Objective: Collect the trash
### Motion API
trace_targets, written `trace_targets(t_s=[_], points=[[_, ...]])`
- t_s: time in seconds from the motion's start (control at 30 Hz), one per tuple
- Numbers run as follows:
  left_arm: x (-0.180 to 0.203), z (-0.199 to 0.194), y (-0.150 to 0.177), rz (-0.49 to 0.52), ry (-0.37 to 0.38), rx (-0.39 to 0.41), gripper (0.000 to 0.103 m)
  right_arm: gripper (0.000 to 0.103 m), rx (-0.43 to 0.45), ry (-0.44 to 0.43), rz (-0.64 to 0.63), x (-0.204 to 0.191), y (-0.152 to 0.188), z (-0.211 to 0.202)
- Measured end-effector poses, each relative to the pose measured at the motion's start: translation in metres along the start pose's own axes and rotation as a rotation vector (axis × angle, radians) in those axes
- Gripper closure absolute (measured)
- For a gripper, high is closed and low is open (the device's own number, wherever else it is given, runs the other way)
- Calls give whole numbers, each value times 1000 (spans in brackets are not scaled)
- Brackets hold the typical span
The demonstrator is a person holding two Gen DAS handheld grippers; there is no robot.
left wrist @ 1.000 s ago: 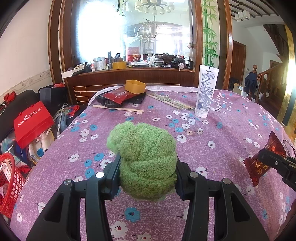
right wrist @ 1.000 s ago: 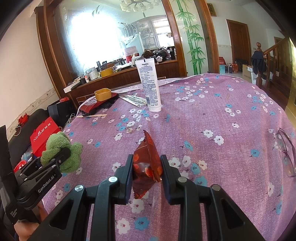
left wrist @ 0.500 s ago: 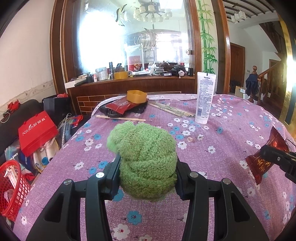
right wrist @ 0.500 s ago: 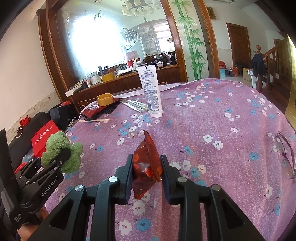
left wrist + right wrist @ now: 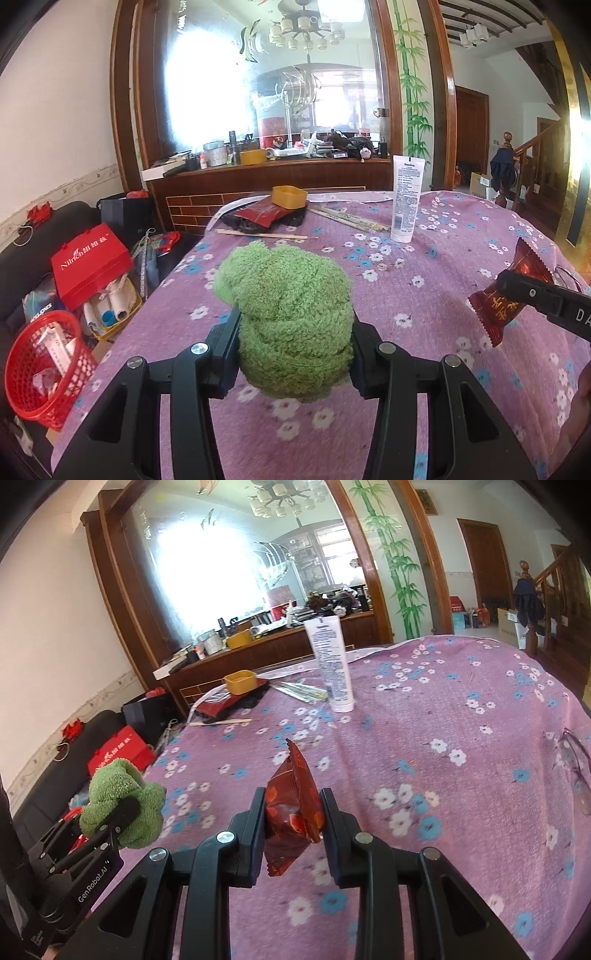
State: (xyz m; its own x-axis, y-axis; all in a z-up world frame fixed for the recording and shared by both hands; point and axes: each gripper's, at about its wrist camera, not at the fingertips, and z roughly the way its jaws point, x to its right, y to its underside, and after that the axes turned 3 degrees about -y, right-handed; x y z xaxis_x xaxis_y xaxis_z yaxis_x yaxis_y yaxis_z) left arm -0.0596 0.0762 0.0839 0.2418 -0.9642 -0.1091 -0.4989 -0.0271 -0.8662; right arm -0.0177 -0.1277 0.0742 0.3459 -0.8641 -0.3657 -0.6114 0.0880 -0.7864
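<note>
Jaws of your left gripper (image 5: 294, 345) are clamping the fuzzy green knitted bundle (image 5: 288, 317); your right gripper (image 5: 293, 821) is pinching the dark red foil snack wrapper (image 5: 293, 806). Both are hanging above the purple floral-clothed surface (image 5: 461, 812), likely heading for the red mesh plastic basket (image 5: 40, 363) at nine o'clock.

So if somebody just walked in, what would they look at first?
Probably the fuzzy green cloth, squeezed in the left gripper above the purple flowery tablecloth. Next, the shiny red snack wrapper pinched in the right gripper. Farther back, a tall white tube stands upright.
</note>
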Motion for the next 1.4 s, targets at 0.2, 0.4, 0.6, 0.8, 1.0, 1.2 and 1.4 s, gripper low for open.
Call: trace_targets(t_s=[0.2, 0.4, 0.6, 0.8, 1.0, 1.2, 1.4], points=[[-27, -26, 13, -20, -23, 19, 57, 73, -25, -48, -29, -33, 15, -7], [-50, -43, 22, -50, -52, 48, 57, 73, -31, -69, -91, -68, 19, -15], [-76, -57, 27, -84, -82, 77, 57, 73, -41, -89, -151, -103, 21, -16], [-107, -63, 31, -120, -114, 85, 57, 73, -56, -116, -205, -138, 25, -7], [-149, -66, 37, -177, -148, 69, 57, 73, -86, -171, -244, -174, 25, 9], [-223, -67, 40, -295, -217, 43, 56, 73, -157, -260, -275, -223, 25, 40], [-298, -52, 55, -371, -267, -28, 56, 73, -227, -354, -341, -292, 30, 79]])
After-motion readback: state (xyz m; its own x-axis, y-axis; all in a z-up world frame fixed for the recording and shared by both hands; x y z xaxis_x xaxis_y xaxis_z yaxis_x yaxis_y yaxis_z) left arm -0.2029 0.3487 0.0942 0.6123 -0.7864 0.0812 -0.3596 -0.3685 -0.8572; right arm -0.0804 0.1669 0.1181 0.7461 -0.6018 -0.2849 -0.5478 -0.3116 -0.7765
